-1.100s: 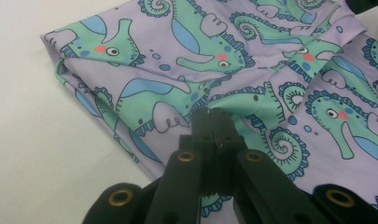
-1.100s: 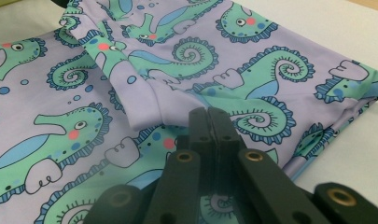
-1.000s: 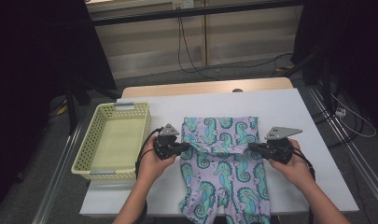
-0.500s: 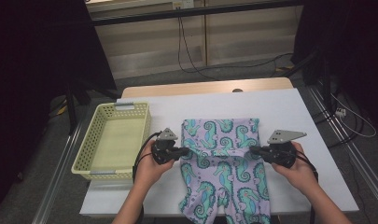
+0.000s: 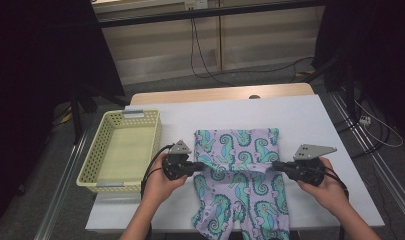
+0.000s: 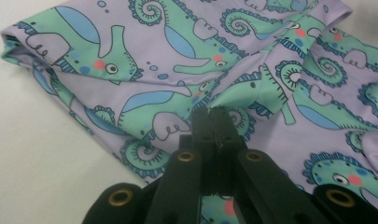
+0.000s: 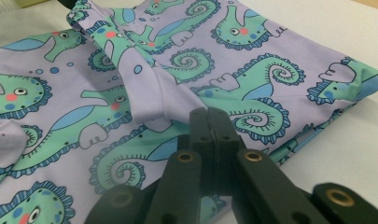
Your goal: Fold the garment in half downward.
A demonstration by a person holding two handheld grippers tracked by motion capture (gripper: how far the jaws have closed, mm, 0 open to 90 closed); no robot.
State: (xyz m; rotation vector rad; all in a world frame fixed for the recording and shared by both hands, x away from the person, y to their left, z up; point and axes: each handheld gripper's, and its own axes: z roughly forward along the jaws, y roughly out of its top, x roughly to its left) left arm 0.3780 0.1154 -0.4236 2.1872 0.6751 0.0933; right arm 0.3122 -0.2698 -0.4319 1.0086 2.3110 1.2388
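Folding looks like the step in hand. In the high view the cloth (image 5: 238, 175), purple with green seahorses, lies at the middle of the white worktop (image 5: 310, 125), its near end hanging over the front edge. The left gripper (image 5: 196, 165) pinches its left edge and the right gripper (image 5: 277, 165) its right edge, level with each other, at a fold line across the cloth. To do this well, I judge both hands should lift and carry together at equal height, keeping the cloth taut between them so the fold lands square. A yellow basket (image 5: 121, 150) stands just left of the cloth, apart from it and out of the way; nothing else sits on the worktop.

In the left gripper view the jaws are closed tight on a raised pleat of the cloth (image 6: 186, 74), with layers stacked beneath; slipping a layer is the risk.

In the right gripper view the jaws are likewise closed on a folded-over edge of the cloth (image 7: 233, 70), with bare worktop (image 7: 345, 140) beside it.
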